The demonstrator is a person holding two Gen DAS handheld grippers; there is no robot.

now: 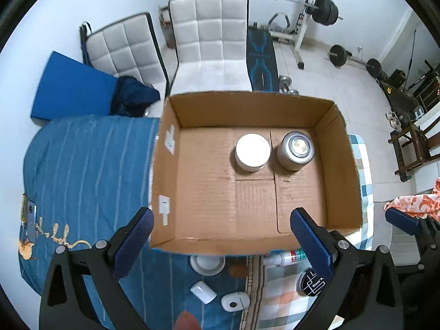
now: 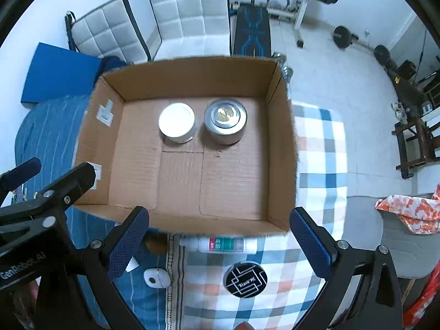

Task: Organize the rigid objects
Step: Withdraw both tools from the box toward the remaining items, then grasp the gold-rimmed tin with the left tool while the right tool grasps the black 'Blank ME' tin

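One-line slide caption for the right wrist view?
Open right gripper above brown cardboard box holding white-lidded round jar beside silver round tin.

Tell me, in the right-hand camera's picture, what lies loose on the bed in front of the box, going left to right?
Small white gadget → white tube with a red and green label → round black tin.

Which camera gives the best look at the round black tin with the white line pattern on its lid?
The right wrist view: the round black tin lies fully visible on the checked cloth, its lid pattern clear. In the left wrist view, the tin is half hidden behind a gripper finger.
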